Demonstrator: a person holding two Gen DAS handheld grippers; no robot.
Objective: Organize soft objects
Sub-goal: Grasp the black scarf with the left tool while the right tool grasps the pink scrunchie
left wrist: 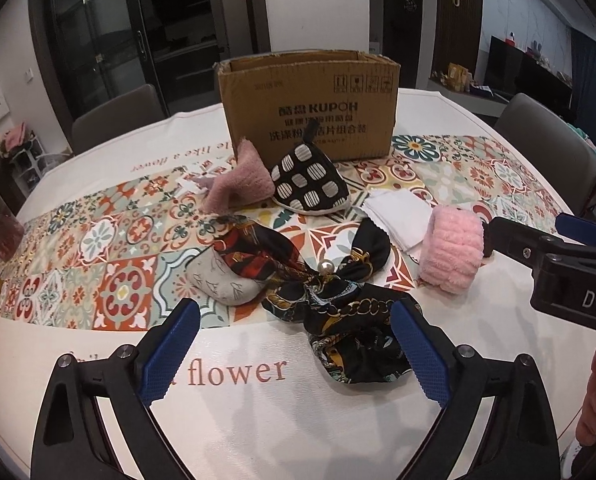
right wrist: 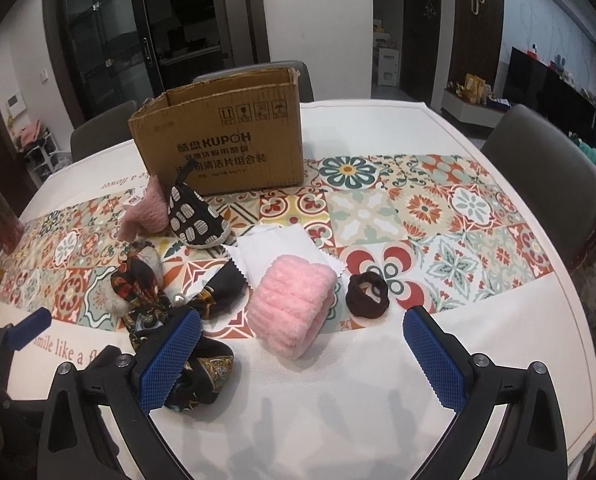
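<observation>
Left wrist view: left tool (left wrist: 295,344) spread wide, nothing held, black patterned silk scarf (left wrist: 338,304) just ahead between its tips. Right tool (right wrist: 300,354) likewise apart, pink fluffy band (right wrist: 293,304) directly ahead. Step judged: approach to first pick. Next: closing, then carrying to cardboard box (left wrist: 310,108) beyond.

Tablecloth (right wrist: 378,400): white border, pinkish-brown lettering, centre band of tiles in red, orange, teal, cream.
Cardboard box (right wrist: 233,148): plain brown, black print.
Fluffy band (right wrist: 293,312): pale pink, ribbed.
Scrunchie (right wrist: 368,294): dark brown.
Pot holder (left wrist: 310,184): black with white striped ovals, white edging.
Knit piece (left wrist: 237,186): dusty pink.
Silk scarf (left wrist: 338,312): black, gold chain print, red patches.
Pouch (left wrist: 221,280): grey, thin dark leaf outlines.
Cloth (right wrist: 273,252): white.
Gripper pads (right wrist: 169,360): blue, crosshatched.
</observation>
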